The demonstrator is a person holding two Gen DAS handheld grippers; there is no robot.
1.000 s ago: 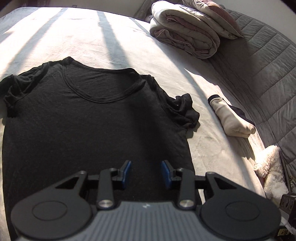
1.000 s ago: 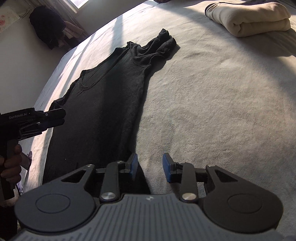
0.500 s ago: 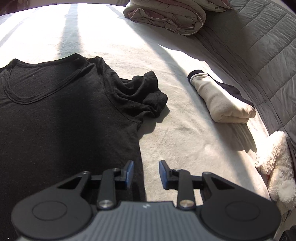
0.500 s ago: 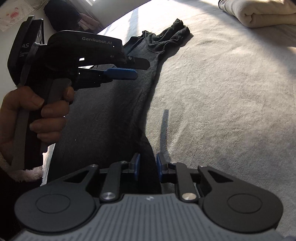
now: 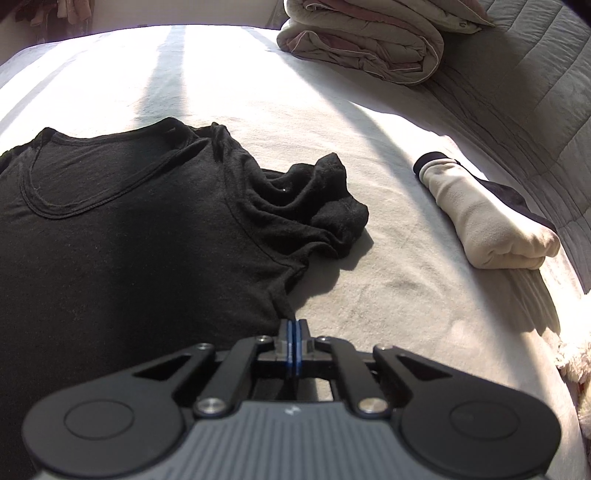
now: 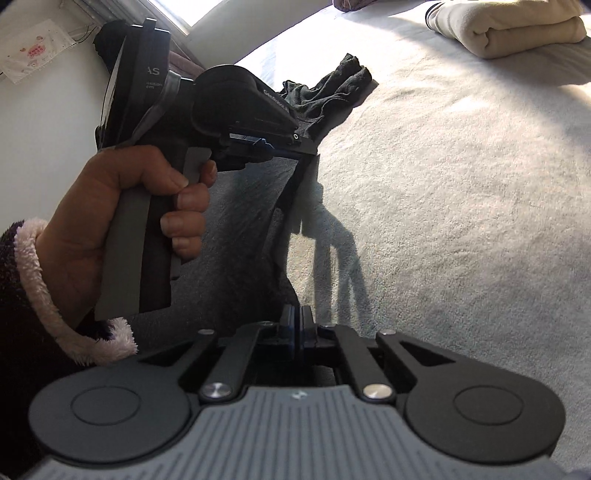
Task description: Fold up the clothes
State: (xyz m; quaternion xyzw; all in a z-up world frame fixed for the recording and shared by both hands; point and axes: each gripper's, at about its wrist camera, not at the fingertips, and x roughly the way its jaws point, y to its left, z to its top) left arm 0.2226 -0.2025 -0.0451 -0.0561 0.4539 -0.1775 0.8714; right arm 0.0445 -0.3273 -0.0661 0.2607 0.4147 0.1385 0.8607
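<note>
- Left wrist view: a black T-shirt (image 5: 122,229) is seen spread flat on the bed (image 5: 388,288), with its neckline toward the far side.
- The right sleeve (image 5: 321,206) of the shirt is bunched into a crumpled heap beside the body of the garment.
- The jaws of the left gripper (image 5: 294,334) are pressed together, and the side edge of the T-shirt, just below the armpit, is pinched between them.
- A folded cream garment (image 5: 487,225) is laid to the right of the shirt, well apart from it, with a dark piece of cloth (image 5: 517,195) partly under it.
- A folded duvet (image 5: 369,40) is placed at the far end of the bed, near a grey quilted cover (image 5: 535,85).
- Something white and fluffy (image 5: 576,358) is seen at the right border; what it is cannot be told.
- Right wrist view: the jaws of the right gripper (image 6: 296,325) are closed, and the same side edge of the T-shirt (image 6: 236,236), nearer the hem, is caught between them.
- The fabric edge is drawn in a raised line between the two grippers, and a shadow is thrown by it on the bed (image 6: 461,184).
- The left gripper (image 6: 314,149) is held by the left hand (image 6: 122,206), whose wrist is covered by a dark cuff with pink fleece trim (image 6: 44,288).
- The crumpled sleeve (image 6: 340,85) and the cream garment (image 6: 509,29) are visible farther away.
</note>
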